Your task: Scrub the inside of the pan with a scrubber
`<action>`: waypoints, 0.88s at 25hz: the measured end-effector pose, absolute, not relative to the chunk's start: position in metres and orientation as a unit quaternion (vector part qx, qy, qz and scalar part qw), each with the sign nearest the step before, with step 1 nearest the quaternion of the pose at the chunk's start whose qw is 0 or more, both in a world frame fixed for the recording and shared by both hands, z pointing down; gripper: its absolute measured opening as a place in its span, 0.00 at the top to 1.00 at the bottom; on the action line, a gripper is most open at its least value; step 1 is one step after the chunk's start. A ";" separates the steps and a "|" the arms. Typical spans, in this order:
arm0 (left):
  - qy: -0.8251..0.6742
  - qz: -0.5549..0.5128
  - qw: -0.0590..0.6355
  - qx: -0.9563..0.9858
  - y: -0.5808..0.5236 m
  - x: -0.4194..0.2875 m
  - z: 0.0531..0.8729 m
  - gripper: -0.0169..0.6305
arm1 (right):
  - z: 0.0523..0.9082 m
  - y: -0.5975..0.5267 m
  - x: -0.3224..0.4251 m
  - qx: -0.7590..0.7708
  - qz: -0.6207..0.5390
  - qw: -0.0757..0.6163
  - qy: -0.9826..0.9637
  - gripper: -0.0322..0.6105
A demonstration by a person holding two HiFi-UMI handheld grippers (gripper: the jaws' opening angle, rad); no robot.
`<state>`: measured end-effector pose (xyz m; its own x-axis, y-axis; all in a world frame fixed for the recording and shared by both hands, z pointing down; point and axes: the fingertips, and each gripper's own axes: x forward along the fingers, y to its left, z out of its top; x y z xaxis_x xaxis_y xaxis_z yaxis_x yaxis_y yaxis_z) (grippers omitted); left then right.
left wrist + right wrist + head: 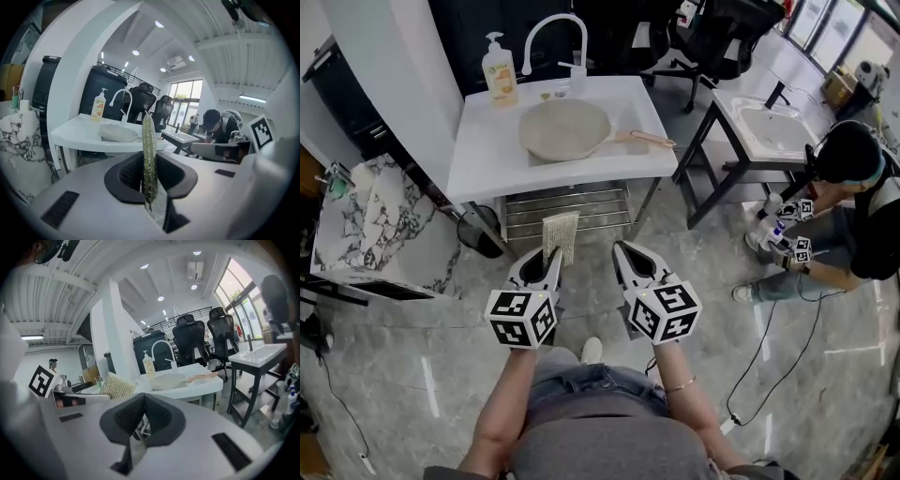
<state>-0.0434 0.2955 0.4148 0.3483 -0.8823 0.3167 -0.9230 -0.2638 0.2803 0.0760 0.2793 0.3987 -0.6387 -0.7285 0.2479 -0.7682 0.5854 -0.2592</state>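
Right now I'm clamping the scrubber upright in my left gripper, low in the middle of the frame. Beside it, my right gripper is hanging with its jaws pressed together on nothing. The pan is sitting on the white table at upper centre, well apart from both.

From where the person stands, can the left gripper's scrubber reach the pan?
Probably not yet: the left gripper, shut on the scrubber, hangs over the floor short of the pan on the sink. Nothing blocks the path.
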 end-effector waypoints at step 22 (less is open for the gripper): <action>-0.572 0.053 0.202 0.793 0.198 -0.067 0.410 0.87 | 0.411 0.188 0.071 0.442 0.186 0.053 -0.876 0.93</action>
